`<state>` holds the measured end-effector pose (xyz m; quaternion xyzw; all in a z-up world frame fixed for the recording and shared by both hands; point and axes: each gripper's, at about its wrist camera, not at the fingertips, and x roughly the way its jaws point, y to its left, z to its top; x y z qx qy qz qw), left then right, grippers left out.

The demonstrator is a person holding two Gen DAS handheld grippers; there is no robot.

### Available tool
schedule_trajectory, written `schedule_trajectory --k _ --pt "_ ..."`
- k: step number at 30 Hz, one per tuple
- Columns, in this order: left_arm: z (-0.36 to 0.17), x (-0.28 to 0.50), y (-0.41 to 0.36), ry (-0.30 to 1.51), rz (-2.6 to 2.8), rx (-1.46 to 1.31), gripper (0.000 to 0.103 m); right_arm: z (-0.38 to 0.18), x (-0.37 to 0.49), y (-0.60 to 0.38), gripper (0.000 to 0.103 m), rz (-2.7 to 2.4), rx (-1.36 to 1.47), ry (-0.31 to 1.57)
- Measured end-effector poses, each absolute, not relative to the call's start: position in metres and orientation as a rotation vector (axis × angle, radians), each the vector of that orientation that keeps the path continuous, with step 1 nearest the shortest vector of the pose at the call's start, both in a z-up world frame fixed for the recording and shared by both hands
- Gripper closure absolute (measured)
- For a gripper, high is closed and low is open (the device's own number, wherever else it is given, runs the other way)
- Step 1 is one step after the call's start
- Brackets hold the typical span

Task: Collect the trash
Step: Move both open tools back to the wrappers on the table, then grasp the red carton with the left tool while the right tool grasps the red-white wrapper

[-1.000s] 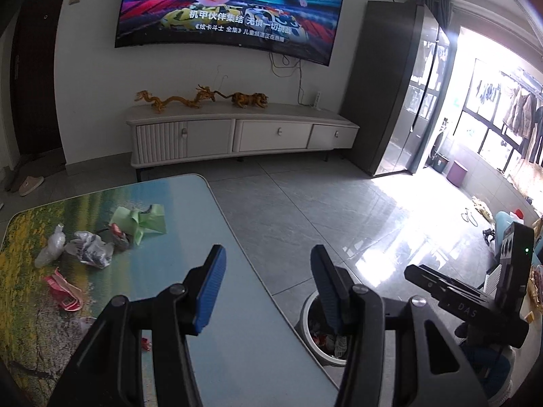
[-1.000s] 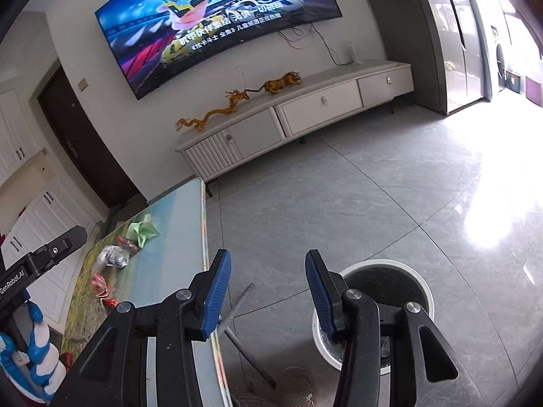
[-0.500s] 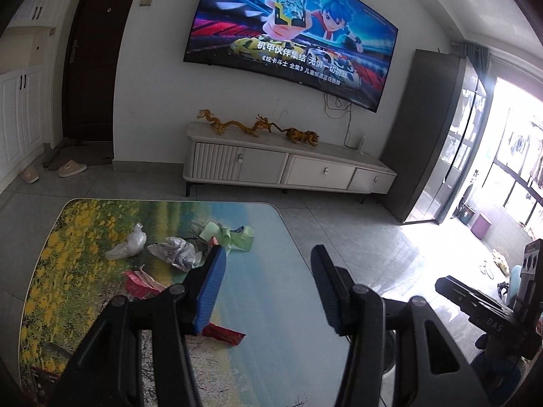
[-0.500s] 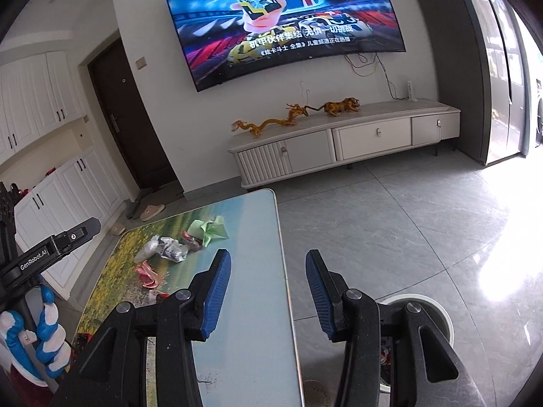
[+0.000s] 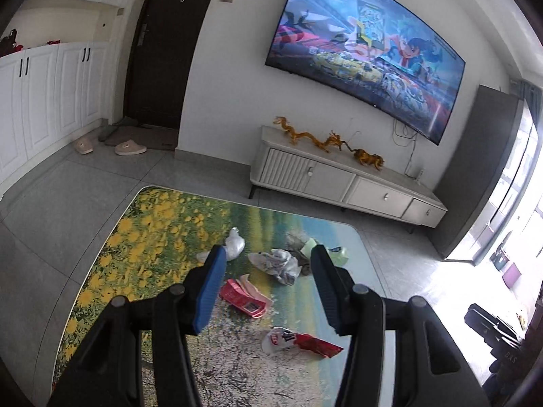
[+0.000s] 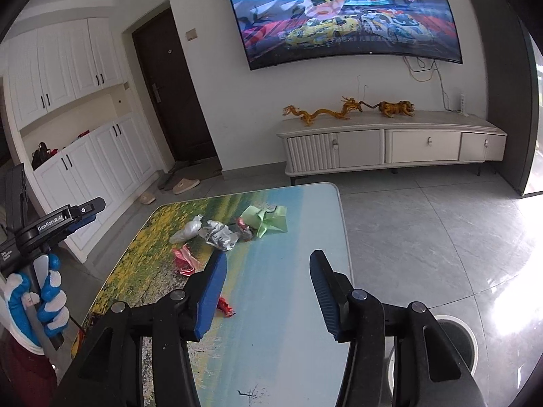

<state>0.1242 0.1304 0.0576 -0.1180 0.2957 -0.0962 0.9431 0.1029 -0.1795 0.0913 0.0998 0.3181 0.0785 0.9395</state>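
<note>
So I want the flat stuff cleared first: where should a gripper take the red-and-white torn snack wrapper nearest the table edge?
Pinch the crumpled white end of the red-and-white wrapper, coming from above; it bulges up while the red tail lies flat.

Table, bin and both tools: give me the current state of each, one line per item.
Left tool: open, empty, above the table.
Right tool: jaws opening, nothing between them.
Table: trash lying loose on it.
Green wrapper: crumpled, at the far end.
Red packet: torn open, flat.
Bin: open-topped, on the floor beside the table.
TV: on.
</note>
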Motion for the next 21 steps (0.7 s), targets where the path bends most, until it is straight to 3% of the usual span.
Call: schedule_trajectory --k 7,21 --pt "0.020 0.158 0.146 0.712 -0.118 -0.281 0.053 0.050 0.140 -0.144 0.049 0.295 0.160 0.734" --pt "-0.084 0.233 0.088 0.999 -0.071 -0.245 0.047 -0.034 0.192 -0.082 0.045 0.539 -0.002 0.913"
